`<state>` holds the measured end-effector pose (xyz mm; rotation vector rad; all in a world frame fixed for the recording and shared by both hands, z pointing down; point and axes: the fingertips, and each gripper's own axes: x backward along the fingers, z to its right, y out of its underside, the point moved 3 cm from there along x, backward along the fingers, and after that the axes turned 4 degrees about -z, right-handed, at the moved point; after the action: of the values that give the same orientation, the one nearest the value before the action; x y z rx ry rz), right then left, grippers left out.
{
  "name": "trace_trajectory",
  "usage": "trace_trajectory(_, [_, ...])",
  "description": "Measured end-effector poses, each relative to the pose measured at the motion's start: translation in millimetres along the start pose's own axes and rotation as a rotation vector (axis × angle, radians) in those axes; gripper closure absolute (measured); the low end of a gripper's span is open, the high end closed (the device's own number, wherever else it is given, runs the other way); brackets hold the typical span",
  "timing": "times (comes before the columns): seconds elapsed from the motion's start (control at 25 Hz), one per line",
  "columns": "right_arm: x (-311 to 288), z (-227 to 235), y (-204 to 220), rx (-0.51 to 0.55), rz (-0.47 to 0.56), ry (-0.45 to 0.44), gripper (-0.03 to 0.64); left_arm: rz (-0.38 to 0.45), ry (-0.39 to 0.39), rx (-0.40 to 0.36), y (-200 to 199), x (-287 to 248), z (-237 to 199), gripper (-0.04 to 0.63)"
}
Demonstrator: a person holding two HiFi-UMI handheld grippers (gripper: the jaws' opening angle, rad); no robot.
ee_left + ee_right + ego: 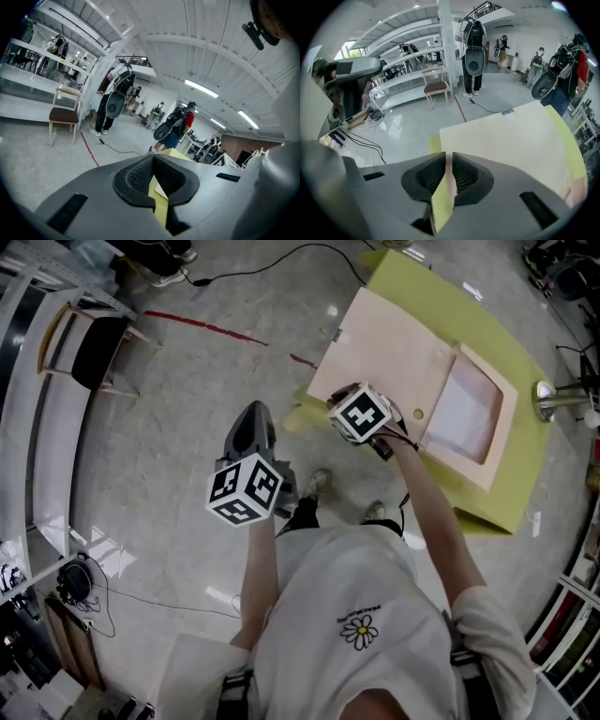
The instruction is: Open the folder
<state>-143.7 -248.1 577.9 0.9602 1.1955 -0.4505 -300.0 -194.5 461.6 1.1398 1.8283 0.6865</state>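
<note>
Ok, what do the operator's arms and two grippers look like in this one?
Both the left gripper and the right gripper are matte grey shells with black ribbed pads. Each carries a white cube printed with black square markers. A thin black cable runs from the right one. The person wears a white short-sleeved T-shirt with a daisy print.

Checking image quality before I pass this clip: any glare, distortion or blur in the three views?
Head view: sharp and evenly lit, with light glare on the glossy floor beside the folder. Left gripper view: strong fisheye bending, dark corners, bright ceiling lights, near fingers soft. Right gripper view: same fisheye and dark rim, shelves bowed, fingers slightly soft.
</note>
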Motion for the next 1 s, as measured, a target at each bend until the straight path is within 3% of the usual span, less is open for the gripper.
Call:
trace_trajectory(0.2, [39.0, 7.4, -13.2, 0.015, 0.113, 0.031, 0.575, 0.027, 0.036, -0.034, -6.3, 2.3, 27.9, 0.581])
trace_trajectory(0.56, [143.9, 45.0, -19.0, -0.031, 0.382, 0.218, 0.6, 0.098, 0.119, -0.11, -16.1, 12.3, 93.0, 0.581])
trace_trajectory(1.0, [289.7, 77.3, 44.8, -0.178, 0.713, 0.479, 0.603, 0.171, 0.227, -0.248, -24.3, 27.7, 206.2, 0.581])
